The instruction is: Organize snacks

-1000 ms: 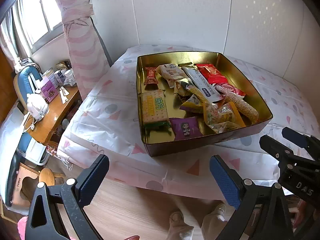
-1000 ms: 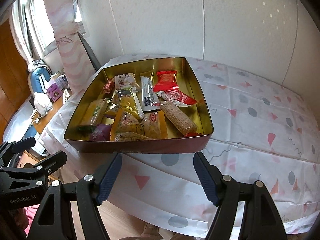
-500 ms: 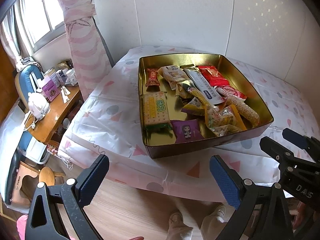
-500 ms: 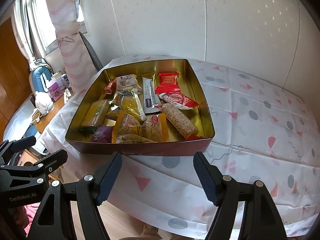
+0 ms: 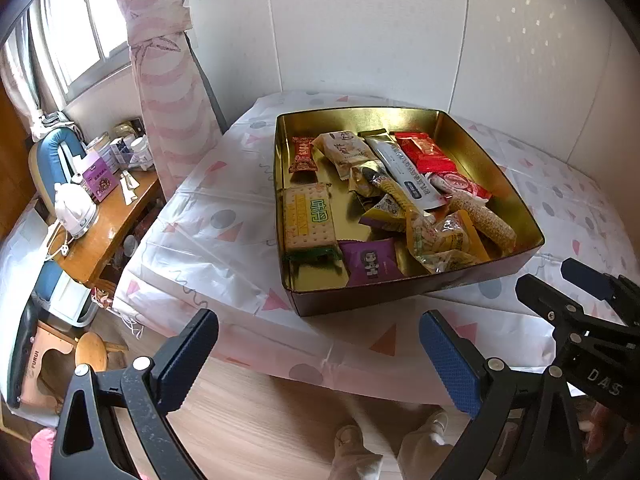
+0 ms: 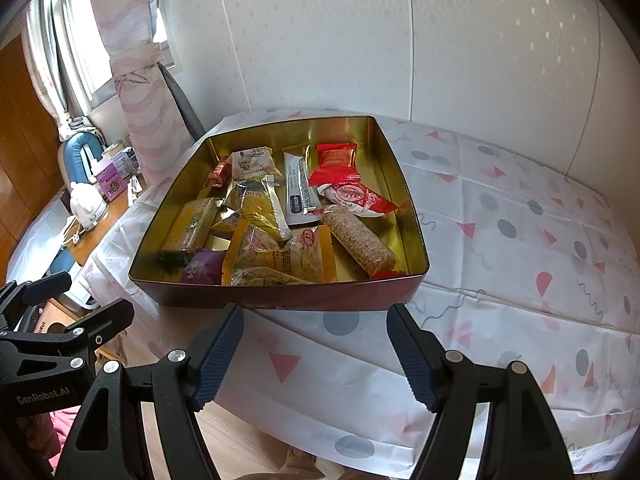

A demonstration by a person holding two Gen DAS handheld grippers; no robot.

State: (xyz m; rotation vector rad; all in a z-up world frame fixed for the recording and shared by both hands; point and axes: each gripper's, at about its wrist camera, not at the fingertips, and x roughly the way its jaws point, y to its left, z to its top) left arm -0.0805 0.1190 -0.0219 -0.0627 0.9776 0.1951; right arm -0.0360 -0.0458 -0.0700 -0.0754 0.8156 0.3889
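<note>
A gold-lined tin box (image 5: 472, 136) with a dark red outside (image 6: 280, 296) sits on the table and holds several wrapped snacks. Among them are a cracker pack (image 5: 308, 218), a purple packet (image 5: 370, 262), a red packet (image 6: 335, 162), a grain bar (image 6: 358, 238) and a long white stick pack (image 6: 300, 190). My left gripper (image 5: 318, 354) is open and empty, hanging in front of the table's near edge. My right gripper (image 6: 314, 350) is open and empty, just in front of the box's near wall. Each gripper shows at the edge of the other's view.
A white tablecloth (image 6: 520, 216) with grey dots and pink triangles covers the table, with bare cloth right of the box. A pink striped curtain (image 5: 168, 72) hangs at the left. A low wooden side table (image 5: 100, 216) with a white kettle (image 5: 76, 210) and jars stands left.
Both grippers have moved slightly closer to the box, which looks a little larger and lower in view. Both stay open and empty.
</note>
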